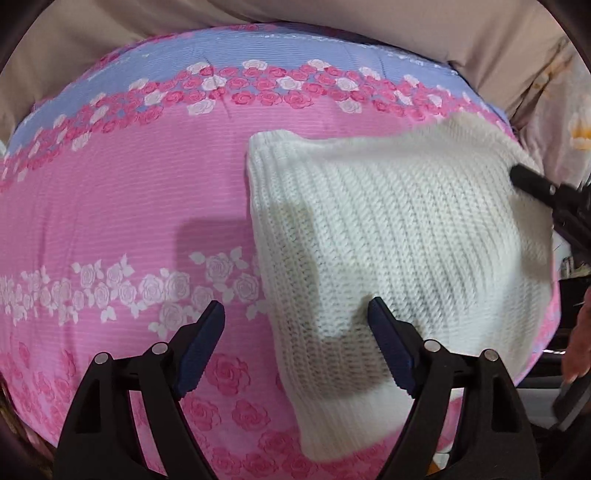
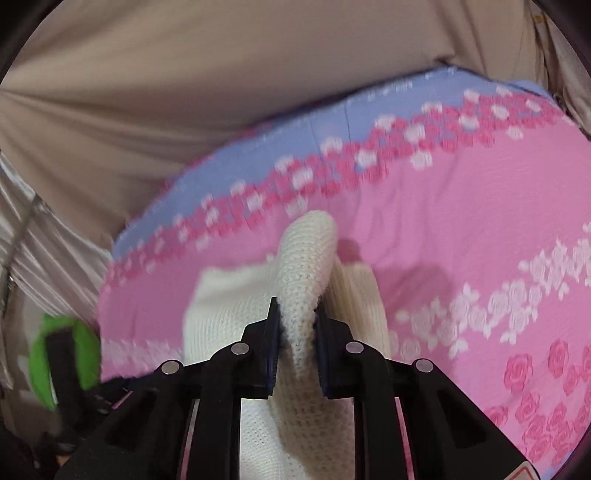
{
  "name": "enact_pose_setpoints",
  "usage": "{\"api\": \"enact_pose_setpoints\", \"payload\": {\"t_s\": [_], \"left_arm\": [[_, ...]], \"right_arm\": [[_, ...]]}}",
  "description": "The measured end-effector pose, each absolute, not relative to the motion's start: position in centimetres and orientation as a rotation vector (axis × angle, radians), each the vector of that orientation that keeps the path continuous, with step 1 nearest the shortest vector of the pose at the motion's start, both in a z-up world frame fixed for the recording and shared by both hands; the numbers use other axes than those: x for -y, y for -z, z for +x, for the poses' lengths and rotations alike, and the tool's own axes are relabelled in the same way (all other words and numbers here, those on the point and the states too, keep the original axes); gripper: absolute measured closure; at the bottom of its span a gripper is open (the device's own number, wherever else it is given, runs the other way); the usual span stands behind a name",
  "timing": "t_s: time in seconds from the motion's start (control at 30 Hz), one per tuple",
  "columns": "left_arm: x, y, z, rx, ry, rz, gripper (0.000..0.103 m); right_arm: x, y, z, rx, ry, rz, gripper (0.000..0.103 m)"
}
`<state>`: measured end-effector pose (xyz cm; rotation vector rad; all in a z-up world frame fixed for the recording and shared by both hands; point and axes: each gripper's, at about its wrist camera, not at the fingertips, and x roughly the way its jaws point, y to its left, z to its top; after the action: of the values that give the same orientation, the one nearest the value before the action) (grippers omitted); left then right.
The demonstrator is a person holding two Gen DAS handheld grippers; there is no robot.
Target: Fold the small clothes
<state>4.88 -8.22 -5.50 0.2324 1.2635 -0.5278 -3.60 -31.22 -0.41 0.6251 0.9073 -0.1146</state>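
A white knitted garment [image 1: 399, 236] lies on a pink bedcover [image 1: 122, 206] that is printed with roses and has a lilac band along its far edge. The ribbed knit covers the right part of the cover in the left wrist view, with one corner pointing to the far left and its lower edge running toward the near side. What kind of garment it is exactly, I cannot tell. The left gripper [image 1: 297, 314] hovers with its jaws wide apart and holds nothing; its left finger is over the bare bedcover and its right finger is over the knit, though I cannot tell if it touches. Its shadow falls on the cover and on the white knit. The right gripper [image 2: 297, 314] is closed narrowly on a fold of the same garment, and the pinched knit stands up between its blue pads [image 2: 272, 334] as a rounded hump, while the rest of the cloth spreads flat to the left on the cover. In the left wrist view the tip of this right gripper appears at the far right edge of the garment. Beige fabric [image 1: 332, 18] rises behind the bedcover. A green object [image 2: 64, 354] is visible at the lower left of the right wrist view, blurred.
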Motion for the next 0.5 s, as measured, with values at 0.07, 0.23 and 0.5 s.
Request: {"api": "enact_pose_setpoints", "payload": {"t_s": [0.07, 0.23, 0.5], "left_arm": [[9.1, 6.5, 4.8, -1.264, 0.522, 0.273, 0.025], [8.8, 7.1, 5.0, -1.274, 0.516, 0.268, 0.020], [8.4, 6.9, 4.5, -1.282, 0.518, 0.256, 0.021]], "right_arm": [[32.1, 2.5, -2.8, -0.969, 0.122, 0.623, 0.087], [33.0, 6.8, -3.4, -1.084, 0.162, 0.662, 0.077], [27.5, 3.0, -11.6, -1.127, 0.154, 0.485, 0.060]]}}
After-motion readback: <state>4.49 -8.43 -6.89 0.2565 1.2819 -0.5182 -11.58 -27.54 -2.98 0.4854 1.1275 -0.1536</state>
